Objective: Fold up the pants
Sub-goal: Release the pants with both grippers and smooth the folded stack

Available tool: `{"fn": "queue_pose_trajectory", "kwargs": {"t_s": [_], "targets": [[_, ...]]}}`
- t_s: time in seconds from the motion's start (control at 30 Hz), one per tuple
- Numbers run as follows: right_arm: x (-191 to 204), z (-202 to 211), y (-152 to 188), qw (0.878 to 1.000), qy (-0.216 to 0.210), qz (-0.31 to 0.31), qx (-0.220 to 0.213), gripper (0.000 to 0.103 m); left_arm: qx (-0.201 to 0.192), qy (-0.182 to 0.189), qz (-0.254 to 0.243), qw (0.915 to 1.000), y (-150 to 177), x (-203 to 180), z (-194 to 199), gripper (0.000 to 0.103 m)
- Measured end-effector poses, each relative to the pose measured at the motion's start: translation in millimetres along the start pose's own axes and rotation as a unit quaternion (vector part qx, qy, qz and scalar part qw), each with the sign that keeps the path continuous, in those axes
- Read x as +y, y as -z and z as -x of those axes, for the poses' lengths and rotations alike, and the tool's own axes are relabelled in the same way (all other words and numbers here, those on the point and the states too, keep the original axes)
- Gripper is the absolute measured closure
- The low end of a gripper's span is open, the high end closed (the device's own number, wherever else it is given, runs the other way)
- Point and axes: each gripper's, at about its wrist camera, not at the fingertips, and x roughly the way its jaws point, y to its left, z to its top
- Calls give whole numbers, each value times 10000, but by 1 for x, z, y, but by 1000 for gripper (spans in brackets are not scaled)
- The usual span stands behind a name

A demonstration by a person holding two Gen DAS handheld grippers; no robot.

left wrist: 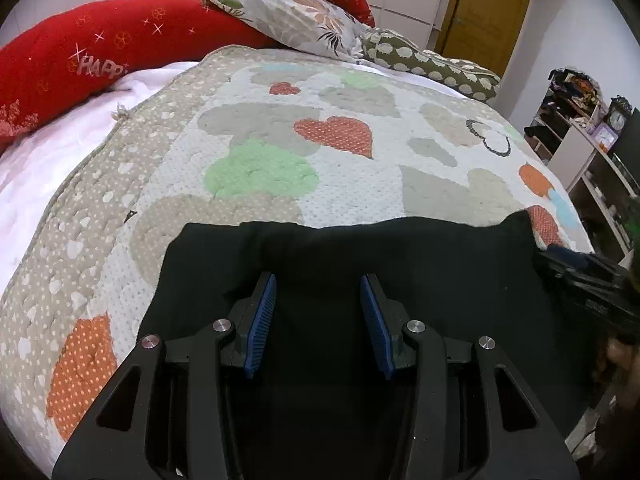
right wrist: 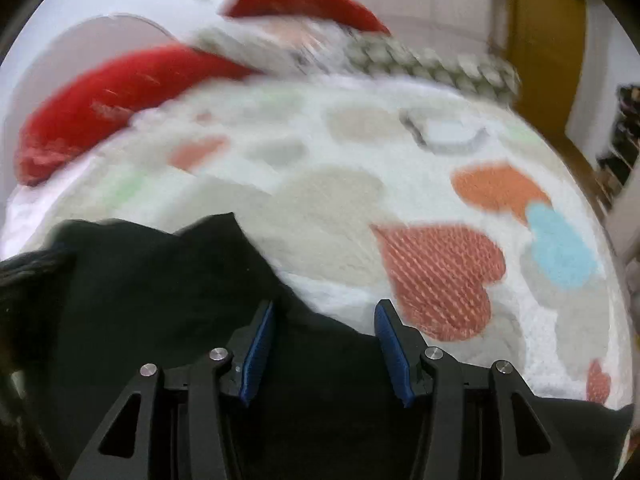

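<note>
Black pants point(left wrist: 400, 272) lie flat on the heart-patterned quilt point(left wrist: 280, 132) at the near edge of the bed. My left gripper point(left wrist: 318, 284) is open above the pants, its blue pads apart with nothing between them. The other gripper point(left wrist: 592, 280) shows at the pants' right edge in the left wrist view. In the right wrist view, which is blurred, my right gripper point(right wrist: 324, 312) is open above the right edge of the pants point(right wrist: 152, 288), with the quilt point(right wrist: 340, 200) beyond.
Red pillows point(left wrist: 80, 60), a floral pillow point(left wrist: 288, 16) and a spotted cushion point(left wrist: 432, 64) lie at the bed's far end. A white sheet point(left wrist: 48, 160) lies left of the quilt. Shelves with a clock point(left wrist: 616, 120) stand at the right, with a yellow door point(left wrist: 484, 12) behind.
</note>
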Motion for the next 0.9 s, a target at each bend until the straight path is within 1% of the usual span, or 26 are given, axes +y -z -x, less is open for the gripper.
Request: {"fn": "queue_pose_trajectory", "kwargs": {"t_s": [0.03, 0.1, 0.13, 0.2, 0.27, 0.37, 0.43, 0.47, 0.53, 0.63, 0.8, 0.9], "targets": [[-7, 3, 0, 9998, -107, -167, -75, 54, -3, 7, -23, 10000, 0, 0, 0, 60], [-14, 13, 2, 9994, 32, -292, -208, 54, -3, 28, -35, 10000, 1, 0, 1, 60], [-18, 21, 5, 9991, 2, -367, -232, 54, -8, 26, -42, 10000, 2, 0, 4, 60], [-24, 38, 13, 9981, -244, -507, -263, 54, -28, -48, -87, 9999, 4, -5, 10, 60], [-24, 56, 25, 9981, -315, -412, -320, 53, -24, -109, -142, 9998, 9, -10, 17, 60], [-20, 86, 46, 9986, -270, -113, -450, 53, -52, -39, -172, 9998, 16, -18, 29, 60], [-23, 96, 59, 9983, -323, -165, -456, 53, -78, -55, -205, 9997, 19, -24, 34, 60], [-26, 99, 65, 9983, -344, -227, -415, 53, -107, -89, -226, 9996, 20, -28, 37, 60], [-31, 101, 77, 9988, -212, -286, -330, 53, -158, -118, -294, 9994, 24, -37, 41, 60], [-39, 98, 88, 9991, -29, -366, -207, 53, -127, -38, -353, 9993, 28, -51, 43, 60], [-53, 105, 105, 9975, 2, -660, -263, 53, -100, 130, -465, 9988, 35, -70, 45, 60], [-53, 103, 113, 9979, 57, -594, -230, 52, -42, 187, -490, 9986, 39, -77, 42, 60]]}}
